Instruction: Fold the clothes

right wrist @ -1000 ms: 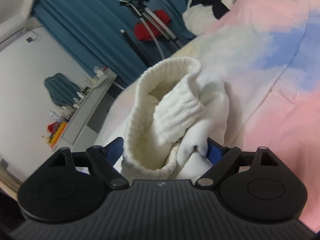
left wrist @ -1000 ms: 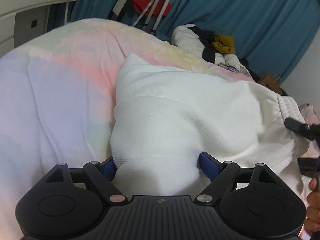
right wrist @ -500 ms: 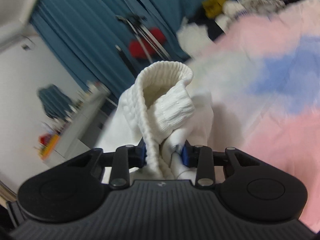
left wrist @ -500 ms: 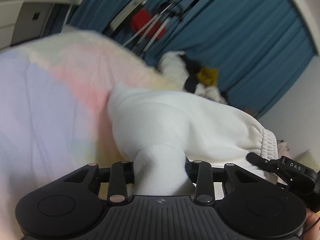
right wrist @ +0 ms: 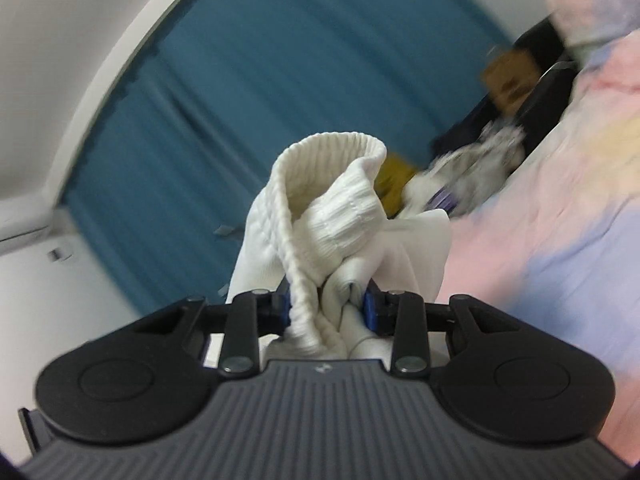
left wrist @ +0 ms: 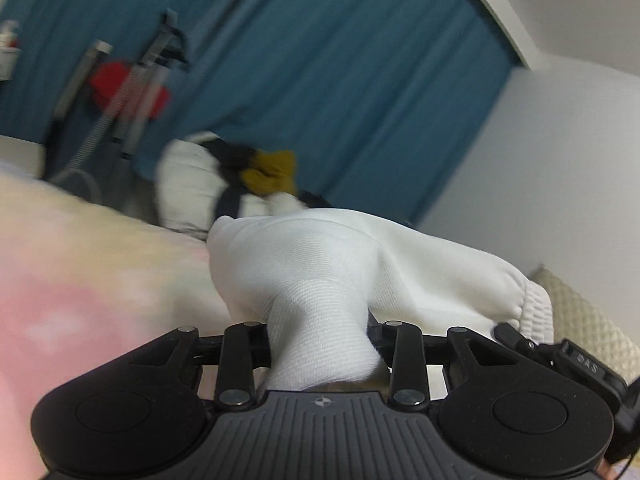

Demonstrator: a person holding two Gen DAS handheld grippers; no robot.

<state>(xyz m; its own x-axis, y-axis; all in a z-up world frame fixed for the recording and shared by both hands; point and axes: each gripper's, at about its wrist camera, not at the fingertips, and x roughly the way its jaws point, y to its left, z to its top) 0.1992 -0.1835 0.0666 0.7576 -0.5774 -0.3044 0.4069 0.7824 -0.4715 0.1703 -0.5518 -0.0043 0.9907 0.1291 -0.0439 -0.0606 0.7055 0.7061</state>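
A white sweatshirt [left wrist: 360,264] is lifted off the pastel bed cover [left wrist: 80,272]. My left gripper [left wrist: 320,340] is shut on a bunched fold of its smooth body fabric. In the right wrist view the sweatshirt's ribbed cuff and hem [right wrist: 332,216] stand up in a gathered bundle, and my right gripper [right wrist: 326,308] is shut on that bundle between its blue pads. The right gripper's black tip [left wrist: 560,356] shows at the lower right of the left wrist view, beside the ribbed edge. The rest of the garment hangs between the two grippers.
A pile of white, black and mustard clothes [left wrist: 240,176] lies at the far side of the bed. Behind it hang blue curtains [left wrist: 320,60], with a tripod and a red item [left wrist: 124,88] at the left. A quilted cushion [left wrist: 580,312] sits at the right.
Both grippers went from open around the sweatshirt to shut on it, then rose with it. The views have tilted up towards the curtains, and the garment has come off the bed.
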